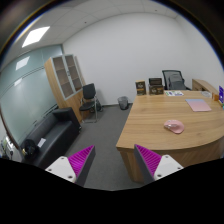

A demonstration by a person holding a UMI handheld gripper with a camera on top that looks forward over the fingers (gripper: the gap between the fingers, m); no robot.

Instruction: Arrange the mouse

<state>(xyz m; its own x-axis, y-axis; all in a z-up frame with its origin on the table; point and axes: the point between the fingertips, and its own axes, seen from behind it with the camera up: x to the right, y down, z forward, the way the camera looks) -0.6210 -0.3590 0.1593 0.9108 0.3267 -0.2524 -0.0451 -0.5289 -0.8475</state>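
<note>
A pink mouse (174, 126) lies on the wooden desk (150, 125), near the desk's middle, well beyond my fingers and to their right. My gripper (112, 160) is open and empty, held high above the grey floor beside the desk's near end. Its right finger (149, 158) overlaps the desk's near edge in the view; the left finger (80, 159) is over the floor.
A pink sheet or folder (199, 105) lies farther along the desk. A black office chair (174, 79) stands behind the desk, another chair (90, 100) by a wooden cabinet (66, 78). A dark sofa (45, 135) stands along the left wall. A bin (123, 102) is at the back wall.
</note>
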